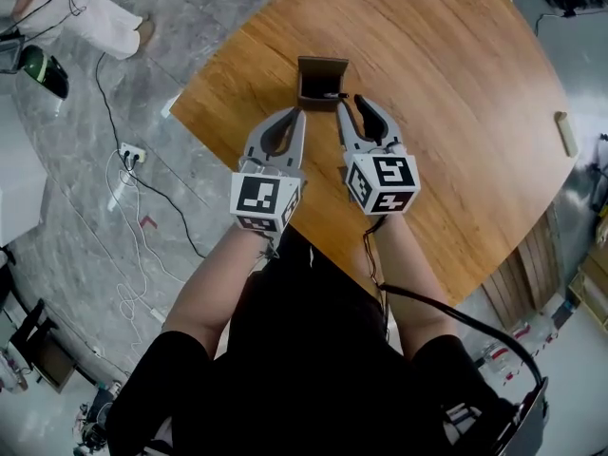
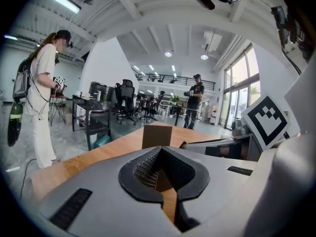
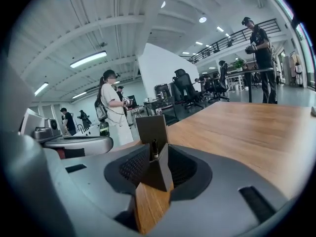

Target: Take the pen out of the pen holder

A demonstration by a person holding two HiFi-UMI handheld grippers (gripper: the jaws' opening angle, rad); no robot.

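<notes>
The pen (image 3: 154, 149) is seen upright in the pen holder (image 1: 321, 70), straight ahead of the right gripper (image 1: 351, 104), whose jaws are spread apart, whereas the left gripper (image 1: 298, 114) is closed on nothing.

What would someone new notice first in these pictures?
The left gripper and right gripper, each with a marker cube, point side by side at a small brown pen holder on the wooden table. The right gripper view shows a dark pen standing in it, just before that gripper's open jaws.
</notes>
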